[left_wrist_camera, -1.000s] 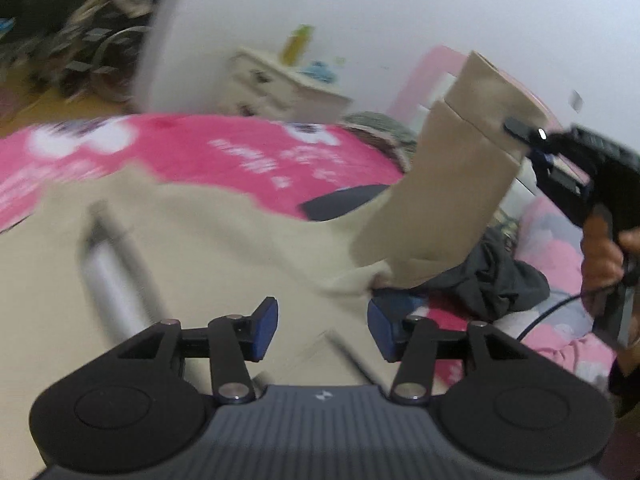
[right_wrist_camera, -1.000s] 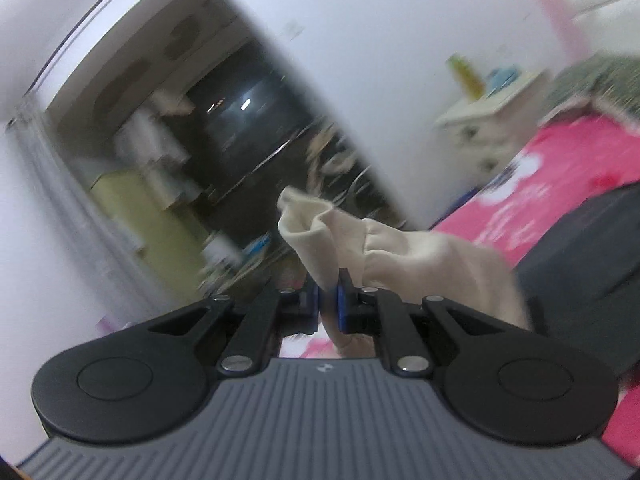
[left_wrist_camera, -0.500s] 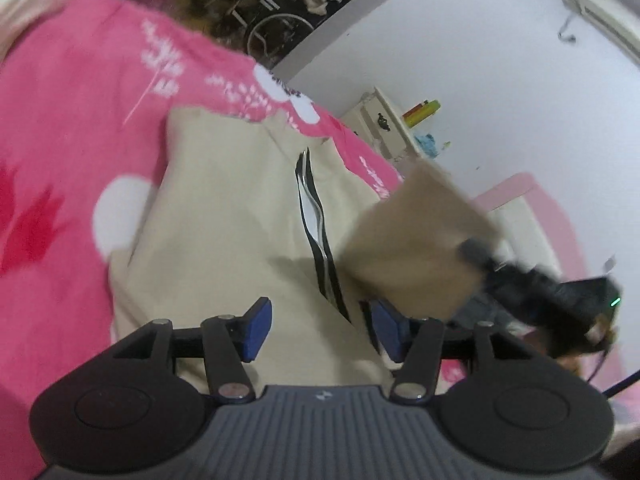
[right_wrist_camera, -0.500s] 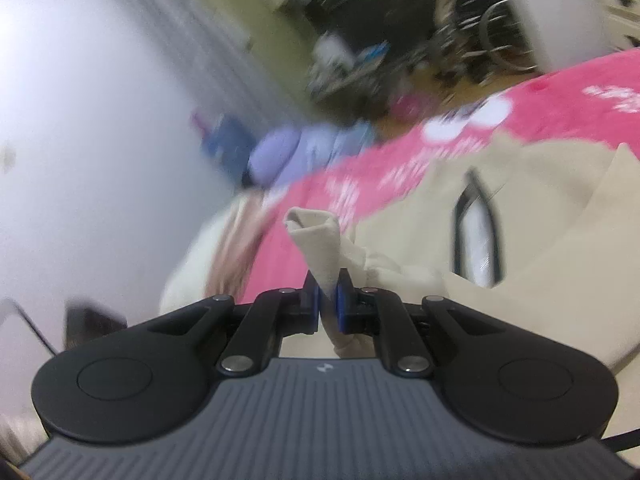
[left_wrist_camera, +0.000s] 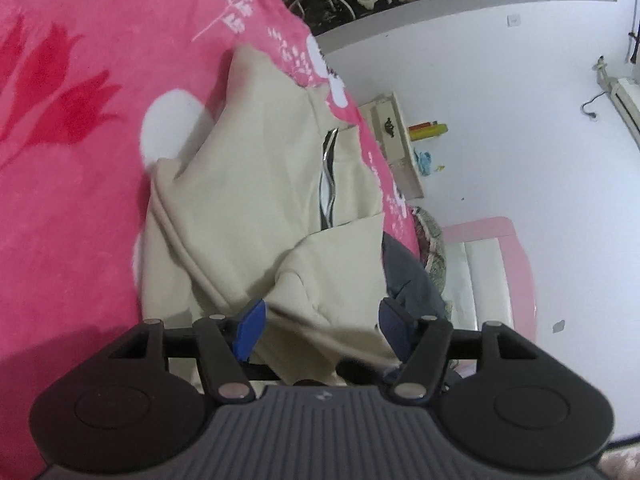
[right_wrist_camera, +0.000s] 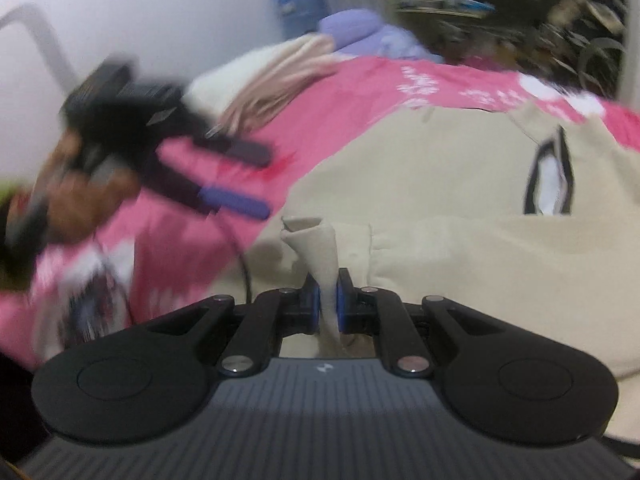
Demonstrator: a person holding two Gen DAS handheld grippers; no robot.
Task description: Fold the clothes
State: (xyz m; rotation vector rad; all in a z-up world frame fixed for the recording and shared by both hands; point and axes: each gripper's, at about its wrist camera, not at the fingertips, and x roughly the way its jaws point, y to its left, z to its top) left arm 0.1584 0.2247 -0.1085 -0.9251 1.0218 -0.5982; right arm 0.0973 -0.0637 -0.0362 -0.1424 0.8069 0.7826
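A beige jacket (left_wrist_camera: 248,208) lies spread on a pink bed cover (left_wrist_camera: 72,208), its zip (left_wrist_camera: 327,176) partly undone and showing a white lining. One sleeve (left_wrist_camera: 332,280) is folded across the body of the garment.

The right gripper (right_wrist_camera: 328,306) has its jaws closed on a bunched fold of the jacket's cuff (right_wrist_camera: 316,248), which stands up between the blue pads (right_wrist_camera: 313,304).

The left gripper (left_wrist_camera: 320,324) hangs just over the folded sleeve with its jaws spread wide and nothing between them. In the right wrist view it appears blurred at the left, above the cover, held by a hand (right_wrist_camera: 76,196).

A dark garment (left_wrist_camera: 408,276) lies beside the jacket. Folded bedding (right_wrist_camera: 264,72) and a purple bundle (right_wrist_camera: 372,32) sit at the far edge of the bed.
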